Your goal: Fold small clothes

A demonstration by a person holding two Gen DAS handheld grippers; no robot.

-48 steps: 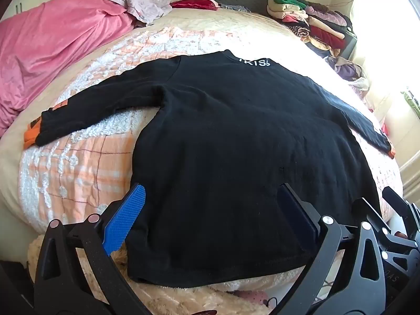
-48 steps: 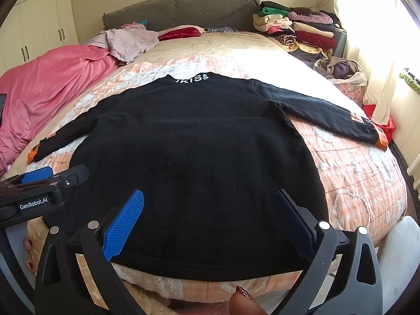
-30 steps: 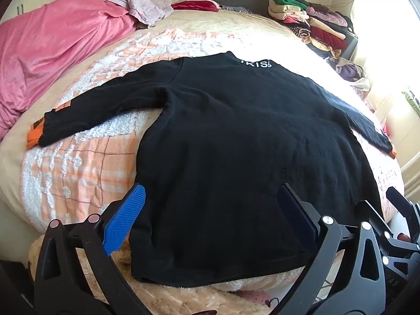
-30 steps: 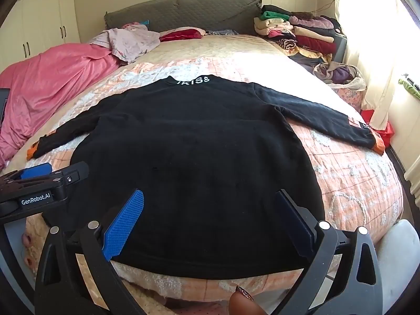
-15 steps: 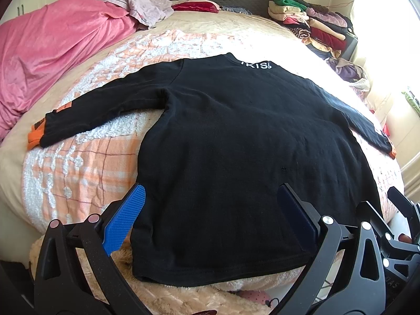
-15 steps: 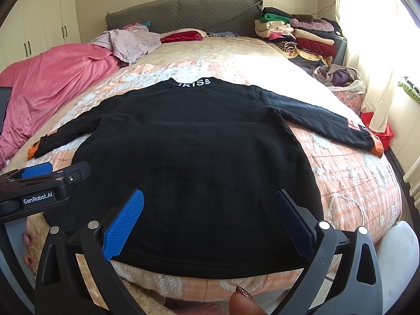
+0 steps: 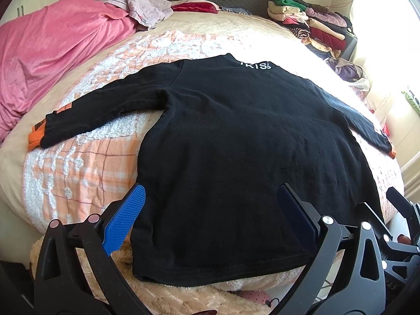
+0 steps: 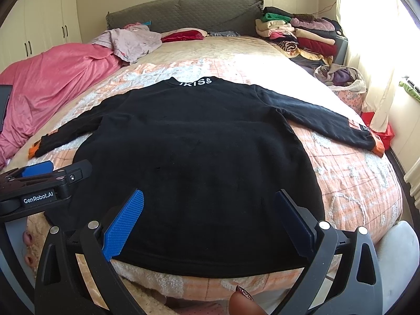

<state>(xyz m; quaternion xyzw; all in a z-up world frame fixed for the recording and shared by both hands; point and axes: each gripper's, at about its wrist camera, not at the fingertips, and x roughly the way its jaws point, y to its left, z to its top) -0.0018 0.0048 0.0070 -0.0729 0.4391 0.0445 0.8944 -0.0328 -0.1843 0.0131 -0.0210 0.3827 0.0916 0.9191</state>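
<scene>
— Flat on the bed (image 8: 354, 183), back side up: a black top (image 8: 199, 157), both sleeves spread wide, hem at the near edge.

— And the tongs?

— Left gripper (image 7: 210, 218) and right gripper (image 8: 208, 215) hover over the hem, jaws wide apart, nothing between them. No fold made yet, by the look of it.

— How to start well?

— Probably a sleeve first. The left cuff (image 7: 36, 137) lies well out on the quilt; pinch near it, lift just clear, carry it across the back. Then the right cuff (image 8: 378, 145) likewise.

— Risks?

— Soft knit drags. Grab too deep and the quilt may come up too; keep the collar (image 8: 195, 81) square.
</scene>
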